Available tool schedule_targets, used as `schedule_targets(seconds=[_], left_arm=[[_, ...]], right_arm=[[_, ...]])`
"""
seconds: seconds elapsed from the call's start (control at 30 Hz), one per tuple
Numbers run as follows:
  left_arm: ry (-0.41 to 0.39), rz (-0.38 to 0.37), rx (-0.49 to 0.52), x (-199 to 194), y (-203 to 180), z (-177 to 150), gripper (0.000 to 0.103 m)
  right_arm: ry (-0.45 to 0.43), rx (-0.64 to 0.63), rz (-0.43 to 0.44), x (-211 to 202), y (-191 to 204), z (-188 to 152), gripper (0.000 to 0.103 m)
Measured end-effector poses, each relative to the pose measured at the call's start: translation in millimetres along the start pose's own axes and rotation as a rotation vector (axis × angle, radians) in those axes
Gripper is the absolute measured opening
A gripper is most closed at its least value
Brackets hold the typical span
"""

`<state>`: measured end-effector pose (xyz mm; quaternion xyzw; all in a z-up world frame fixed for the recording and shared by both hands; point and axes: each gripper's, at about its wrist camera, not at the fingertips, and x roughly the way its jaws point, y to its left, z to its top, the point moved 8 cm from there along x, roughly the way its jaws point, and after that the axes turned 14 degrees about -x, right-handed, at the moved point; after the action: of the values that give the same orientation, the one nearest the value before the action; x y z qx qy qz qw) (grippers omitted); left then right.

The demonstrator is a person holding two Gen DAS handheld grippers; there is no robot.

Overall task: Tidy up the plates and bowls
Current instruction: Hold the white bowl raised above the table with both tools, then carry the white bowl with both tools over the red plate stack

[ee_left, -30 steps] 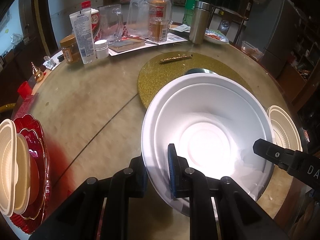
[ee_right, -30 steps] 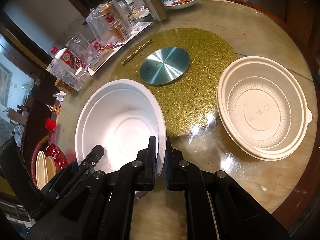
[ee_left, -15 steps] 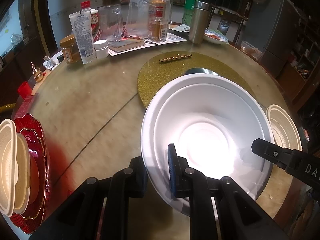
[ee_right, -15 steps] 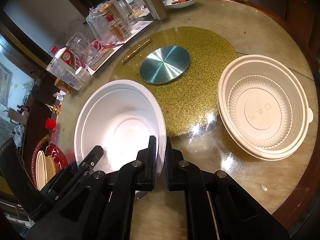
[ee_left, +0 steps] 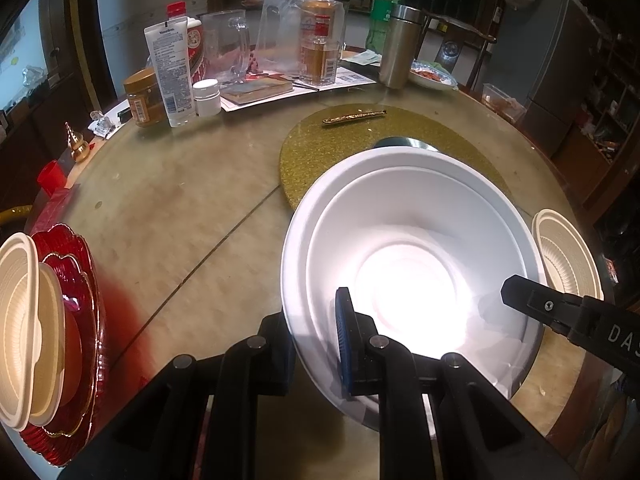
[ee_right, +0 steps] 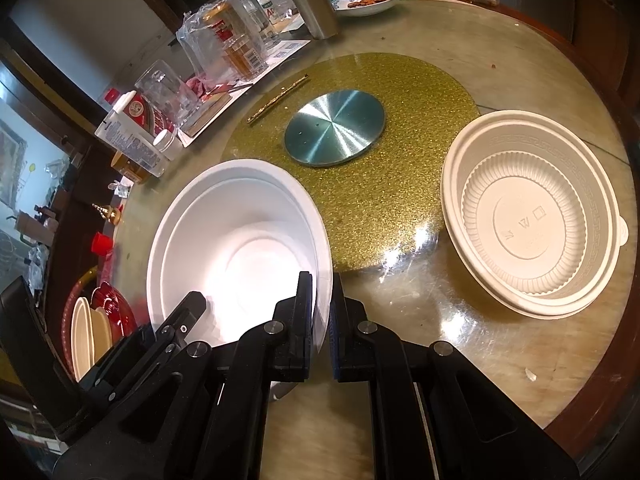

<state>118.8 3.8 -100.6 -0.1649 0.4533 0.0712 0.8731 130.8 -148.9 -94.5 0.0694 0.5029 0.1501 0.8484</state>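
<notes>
A large white bowl [ee_left: 412, 240] [ee_right: 240, 224] is held between both grippers near the table's front, by the gold mat's near edge. My left gripper [ee_left: 312, 312] is shut on the bowl's left rim, one pad inside and one outside. My right gripper [ee_right: 322, 284] is shut on the right rim in the same way. Each gripper shows in the other's view: a right finger [ee_left: 520, 292] and a left finger [ee_right: 188, 308]. A cream ribbed bowl [ee_right: 532, 216] [ee_left: 564, 252] sits on the table to the right. Cream bowls [ee_left: 20, 320] rest on stacked red plates [ee_left: 86, 320] at the far left.
The round table [ee_left: 180, 208] carries a glittery gold mat [ee_right: 380, 168] with a metal disc [ee_right: 334, 128] and a gold stick [ee_left: 354, 117]. Jars, a tube, a glass mug, a steel flask [ee_left: 396, 46] and a food plate crowd the far side.
</notes>
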Motion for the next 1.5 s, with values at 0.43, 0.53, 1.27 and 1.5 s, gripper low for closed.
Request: schedule_targets(seconds=[0.43,0.53,1.27,1.5], left_arm=[[-0.008,-0.005,-0.004,-5,2,-1,0.016],[-0.006,-0.005,-0.004,-4,4,-2,0.016],[-0.042,-0.003,-0.003,-23,8,-3,0.016],[-0.11,-0.001,-0.013,-49,24,5,0.016]], right_arm=[[-0.005,-0.011,0.0,-2,5,0,0.007],[-0.003,-0.012,-0.003,-2,5,-1,0.007],[-0.033,-0.029,0.016,-14,13,-3,0.007],[-0.086,-0.072,0.045,-31,36,-1,0.007]])
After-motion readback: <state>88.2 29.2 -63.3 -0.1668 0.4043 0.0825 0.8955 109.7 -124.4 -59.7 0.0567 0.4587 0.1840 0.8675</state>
